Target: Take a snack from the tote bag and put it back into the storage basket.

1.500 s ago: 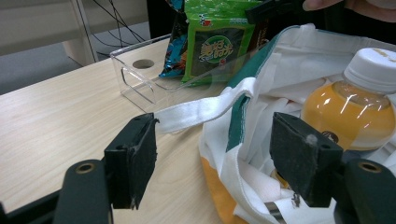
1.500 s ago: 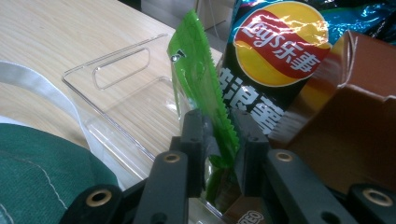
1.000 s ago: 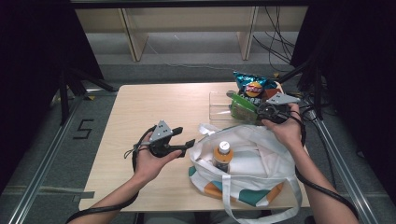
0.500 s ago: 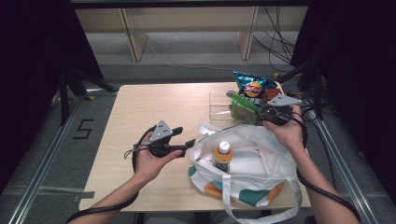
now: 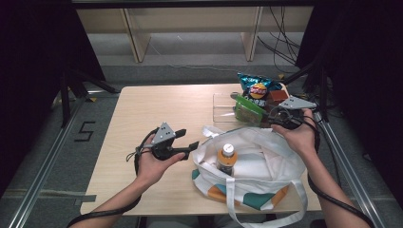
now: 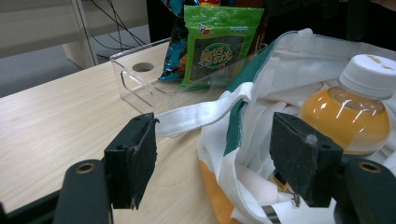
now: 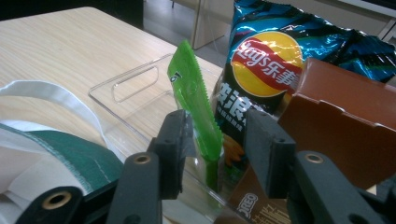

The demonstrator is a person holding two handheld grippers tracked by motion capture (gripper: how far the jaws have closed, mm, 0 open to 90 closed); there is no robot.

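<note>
I see the flat green foil snack packet (image 7: 198, 105) standing on edge inside the clear plastic tray (image 5: 223, 105), and I have my right claw (image 7: 212, 154) around it: the packet's serrated edge runs up between the two black jaws, which have just been opening and now stand part-way apart, no pad pressing on it that I can make out. Just behind the packet in that tray lean a blue crisp bag with a red and yellow logo (image 7: 275, 60) and a brown cardboard box (image 7: 345, 116). Near the tray, on the person's side, lies a white cloth tote bag with green and orange patches (image 5: 266, 171), and an orange-drink bottle with a white cap (image 5: 227, 157) stands in it. At the bag's far side from the tray my left claw (image 6: 215, 163) stands wide, the bag's white strap (image 6: 201, 114) crossing between its jaws untouched, above the pale wooden worktop (image 5: 157, 104).
</note>
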